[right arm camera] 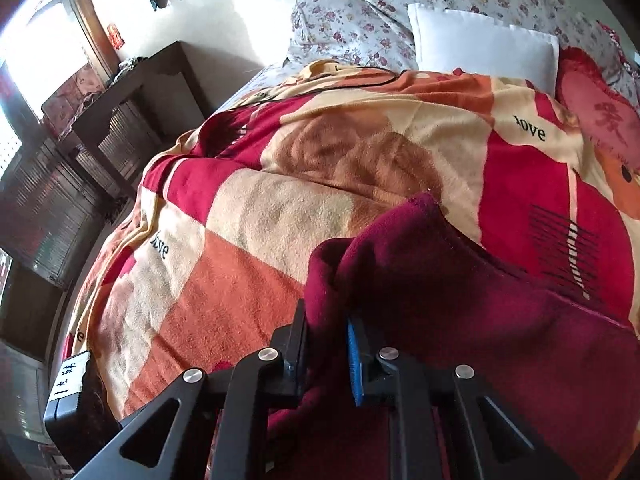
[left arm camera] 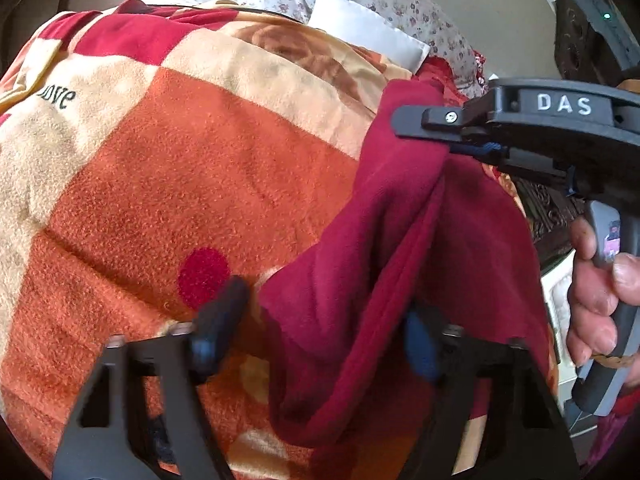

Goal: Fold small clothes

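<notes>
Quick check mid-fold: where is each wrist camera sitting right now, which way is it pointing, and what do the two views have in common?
Left wrist: sits behind the open left gripper, looking across the blanket toward the pillows; shows the right gripper pinching the maroon cloth, and the person's right hand.
Right wrist: sits behind the right gripper, shut on the maroon cloth, facing the white pillow and a dark cabinet.
Shared: cloth, blanket, white pillow.

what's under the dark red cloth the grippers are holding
The dark red cloth hangs over a patterned blanket with orange, cream and red patches. The part of the blanket directly beneath the cloth is covered, so anything there is hidden.
</notes>
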Demonstrator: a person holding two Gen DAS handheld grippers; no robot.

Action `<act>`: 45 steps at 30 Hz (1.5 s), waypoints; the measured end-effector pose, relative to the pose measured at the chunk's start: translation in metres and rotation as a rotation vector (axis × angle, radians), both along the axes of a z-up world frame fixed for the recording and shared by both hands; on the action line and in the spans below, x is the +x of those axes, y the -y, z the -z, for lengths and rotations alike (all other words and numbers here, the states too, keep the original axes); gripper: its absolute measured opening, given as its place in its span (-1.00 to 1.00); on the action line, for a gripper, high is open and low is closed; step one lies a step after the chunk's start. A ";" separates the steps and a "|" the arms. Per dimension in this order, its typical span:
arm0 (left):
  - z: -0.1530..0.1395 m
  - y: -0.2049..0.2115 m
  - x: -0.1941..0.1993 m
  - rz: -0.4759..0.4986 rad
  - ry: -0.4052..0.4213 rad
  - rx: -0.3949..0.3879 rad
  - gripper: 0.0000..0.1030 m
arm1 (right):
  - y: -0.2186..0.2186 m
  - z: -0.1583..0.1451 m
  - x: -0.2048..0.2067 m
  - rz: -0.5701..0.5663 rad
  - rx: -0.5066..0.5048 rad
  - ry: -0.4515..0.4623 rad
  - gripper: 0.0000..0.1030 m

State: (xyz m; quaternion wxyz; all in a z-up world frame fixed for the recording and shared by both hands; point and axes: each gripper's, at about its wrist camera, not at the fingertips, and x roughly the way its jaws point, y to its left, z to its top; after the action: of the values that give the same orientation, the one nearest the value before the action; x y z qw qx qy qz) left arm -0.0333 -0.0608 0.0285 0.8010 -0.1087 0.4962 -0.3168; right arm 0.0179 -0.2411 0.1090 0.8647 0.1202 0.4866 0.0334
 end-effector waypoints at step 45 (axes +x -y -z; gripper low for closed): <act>-0.107 0.086 -0.078 0.206 0.136 -0.031 -0.54 | 0.082 -0.069 -0.086 0.013 -0.040 0.153 -0.70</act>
State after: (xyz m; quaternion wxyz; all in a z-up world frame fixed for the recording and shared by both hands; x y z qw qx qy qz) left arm -0.1111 -0.1468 0.1350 0.7942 -0.0476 0.4443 -0.4118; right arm -0.0681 -0.3235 0.1782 0.9018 0.1032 0.4187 0.0271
